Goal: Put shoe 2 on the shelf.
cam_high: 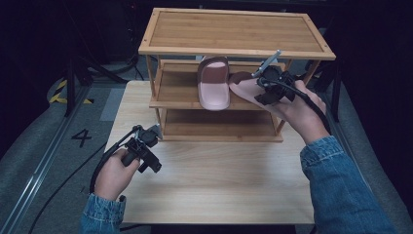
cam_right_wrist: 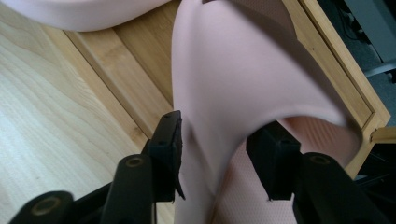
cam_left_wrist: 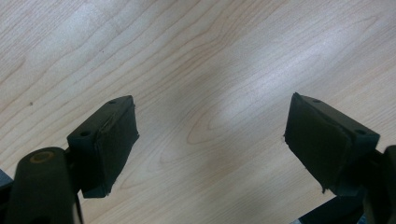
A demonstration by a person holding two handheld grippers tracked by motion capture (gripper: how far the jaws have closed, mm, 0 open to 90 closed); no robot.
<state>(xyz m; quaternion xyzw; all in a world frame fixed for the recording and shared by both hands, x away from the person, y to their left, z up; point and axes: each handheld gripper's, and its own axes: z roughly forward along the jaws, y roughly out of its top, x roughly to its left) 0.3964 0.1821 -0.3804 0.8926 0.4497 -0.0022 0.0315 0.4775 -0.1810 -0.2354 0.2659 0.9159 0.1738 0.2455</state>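
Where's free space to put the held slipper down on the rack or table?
Top shelf is fully bare. Tabletop in front of the rack, between the left tool and the right sleeve, is bare. Middle shelf has room left of the parked slipper; its right side is crowded by the right tool gripping the held slipper.

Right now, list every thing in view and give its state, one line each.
Left gripper: open, empty, over the table.
Right gripper: shut on the second slipper, holding it at the rack's middle shelf.
First slipper: lying on the middle shelf, free.
Rack: upright on the table, top shelf bare.
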